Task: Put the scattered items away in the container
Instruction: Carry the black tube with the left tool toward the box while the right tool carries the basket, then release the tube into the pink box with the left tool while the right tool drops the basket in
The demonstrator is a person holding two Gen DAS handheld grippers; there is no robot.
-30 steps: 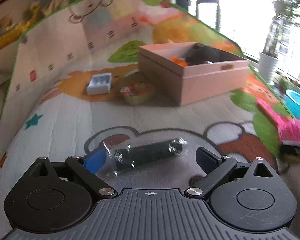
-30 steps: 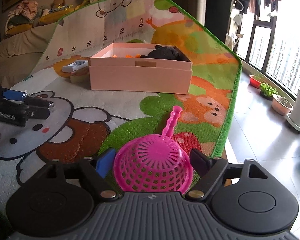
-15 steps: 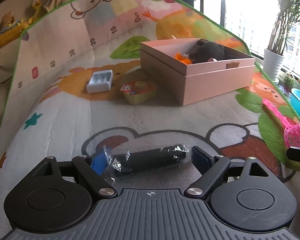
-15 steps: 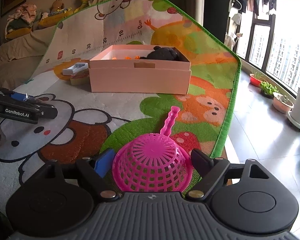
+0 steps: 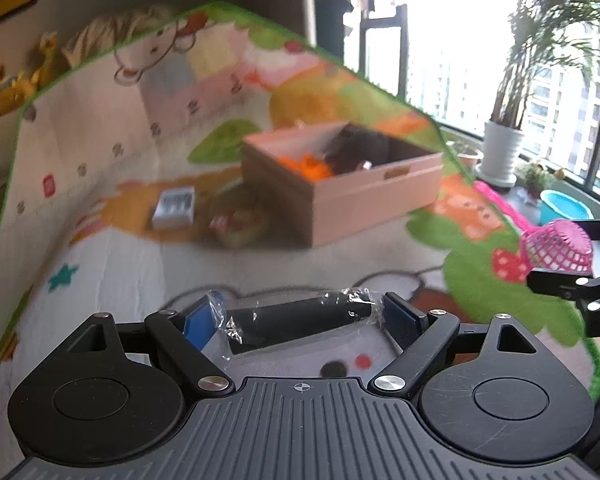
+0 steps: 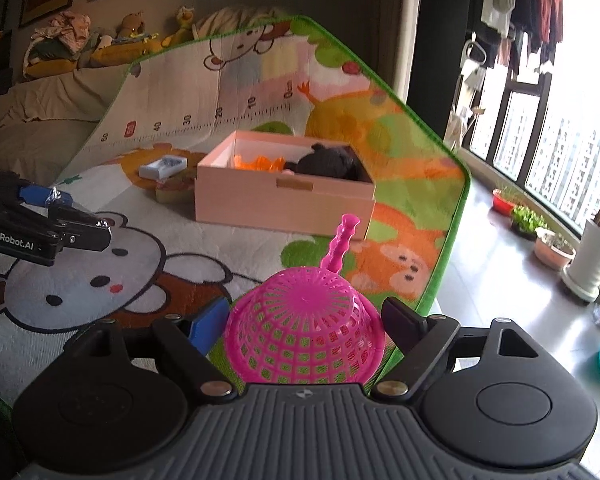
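The left hand-held gripper (image 5: 300, 316) is clamped on a black tube in clear wrap (image 5: 300, 318), raised off the play mat (image 5: 120, 280). The right hand-held gripper (image 6: 305, 320) is clamped on an upturned pink strainer (image 6: 305, 340), handle pointing to 12 o'clock. The pink box (image 6: 280, 200) sits ahead at 12 o'clock, holding an orange toy (image 6: 260, 164) and a dark plush (image 6: 332, 162).

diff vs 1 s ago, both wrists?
Both claws have lifted their loads off the mat: left claw carries the wrapped black item, right claw the pink strainer. Unchanged: both grips, the pink box, white case and snack cup.
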